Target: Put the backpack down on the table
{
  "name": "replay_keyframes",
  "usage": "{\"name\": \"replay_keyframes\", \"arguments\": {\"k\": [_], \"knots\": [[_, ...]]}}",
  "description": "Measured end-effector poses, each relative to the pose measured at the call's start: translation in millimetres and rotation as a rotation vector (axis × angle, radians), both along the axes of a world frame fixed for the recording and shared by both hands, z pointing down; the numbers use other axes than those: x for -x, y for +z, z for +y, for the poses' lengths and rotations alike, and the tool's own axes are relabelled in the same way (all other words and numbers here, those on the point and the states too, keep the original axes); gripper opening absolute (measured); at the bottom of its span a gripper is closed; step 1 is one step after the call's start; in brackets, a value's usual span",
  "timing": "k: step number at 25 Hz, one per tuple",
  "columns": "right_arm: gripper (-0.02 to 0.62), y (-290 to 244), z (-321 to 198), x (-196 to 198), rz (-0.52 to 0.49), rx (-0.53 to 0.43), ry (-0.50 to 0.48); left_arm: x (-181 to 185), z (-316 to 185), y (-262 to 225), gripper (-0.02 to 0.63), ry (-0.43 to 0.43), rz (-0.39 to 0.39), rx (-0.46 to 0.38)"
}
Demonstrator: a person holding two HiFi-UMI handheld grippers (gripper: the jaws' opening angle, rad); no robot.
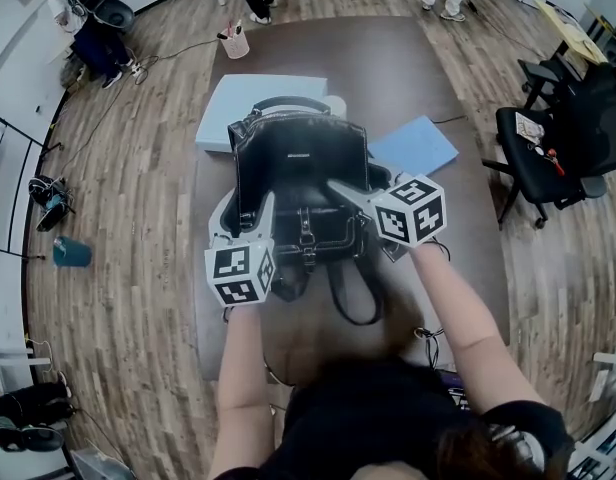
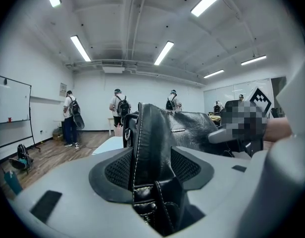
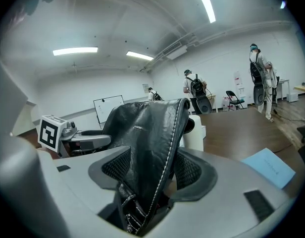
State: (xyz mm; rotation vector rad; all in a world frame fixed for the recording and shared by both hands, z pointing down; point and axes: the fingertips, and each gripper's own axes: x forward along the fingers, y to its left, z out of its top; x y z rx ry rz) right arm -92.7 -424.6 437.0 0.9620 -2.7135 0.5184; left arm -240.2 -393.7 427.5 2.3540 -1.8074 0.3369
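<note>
A black leather backpack (image 1: 298, 163) stands upright on the brown table (image 1: 438, 88), its straps trailing toward the person. My left gripper (image 1: 246, 208) is at its left side and my right gripper (image 1: 353, 196) at its right side. In the left gripper view the bag's stitched side edge (image 2: 152, 133) rises between the wide-set jaws of the left gripper (image 2: 152, 170). The right gripper view shows the bag's other edge (image 3: 152, 133) passing between the spread jaws of the right gripper (image 3: 152, 172). Both grippers are open, with the bag between their pads.
A pale blue board (image 1: 253, 103) lies behind the backpack and a blue folder (image 1: 418, 143) to its right. A pink pen cup (image 1: 234, 40) stands at the table's far end. A black chair (image 1: 548, 148) is on the right. Several people stand at the room's far side.
</note>
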Motion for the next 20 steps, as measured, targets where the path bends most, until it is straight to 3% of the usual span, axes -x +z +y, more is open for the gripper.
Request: {"name": "replay_keyframes", "arguments": {"k": [20], "knots": [[0.273,-15.7,20.7,-32.7,0.001,-0.048,0.13,6.6,24.9,-6.2,0.249,-0.045,-0.005,0.006]]}}
